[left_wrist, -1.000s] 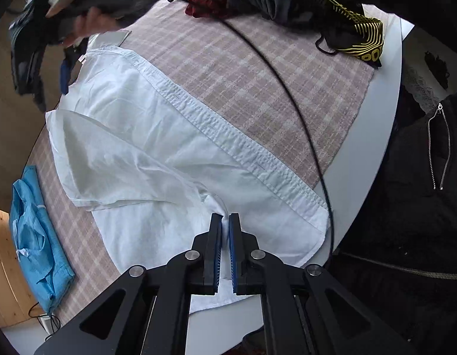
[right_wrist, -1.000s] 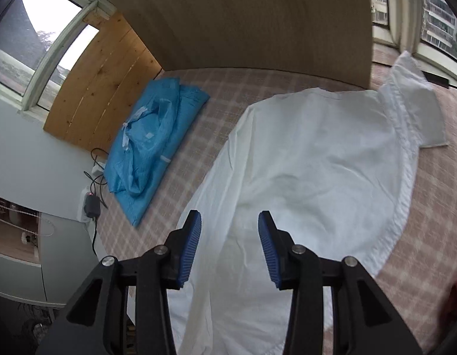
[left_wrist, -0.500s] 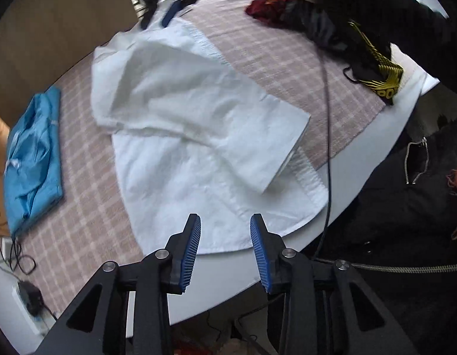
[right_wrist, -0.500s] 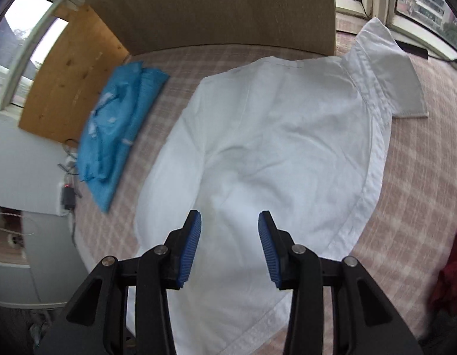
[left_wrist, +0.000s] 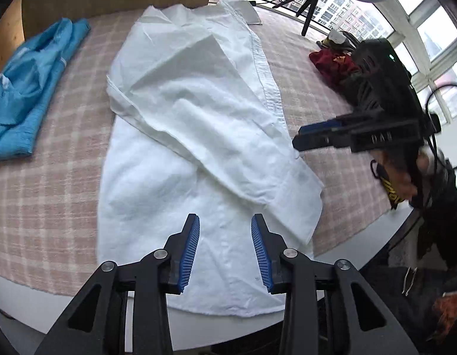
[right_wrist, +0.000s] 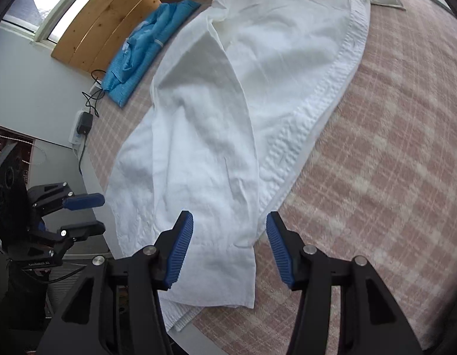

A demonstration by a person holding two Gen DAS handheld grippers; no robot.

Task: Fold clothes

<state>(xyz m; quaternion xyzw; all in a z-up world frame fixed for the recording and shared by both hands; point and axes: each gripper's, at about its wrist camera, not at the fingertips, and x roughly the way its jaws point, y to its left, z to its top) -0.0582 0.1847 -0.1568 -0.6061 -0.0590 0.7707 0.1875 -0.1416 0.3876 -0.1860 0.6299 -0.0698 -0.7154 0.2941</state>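
Observation:
A white shirt lies flat on the pink plaid cloth, collar at the far end. One sleeve is folded diagonally across its body, with the cuff near the right edge. My left gripper hovers open above the hem with nothing between its fingers. From the right side my right gripper points at the shirt. In the right wrist view the right gripper is open over the sleeve cuff on the shirt. The left gripper shows at the left, off the table edge.
A folded blue garment lies left of the shirt, also seen as the blue garment. A pile of red and dark clothes sits at the right. The plaid cloth stops short of the round white table's edge. A power adapter hangs beyond it.
My left gripper let go of the sleeve, opened and swung round to the hem end. The sleeve now lies across the shirt's body. My right gripper came down over the cuff.

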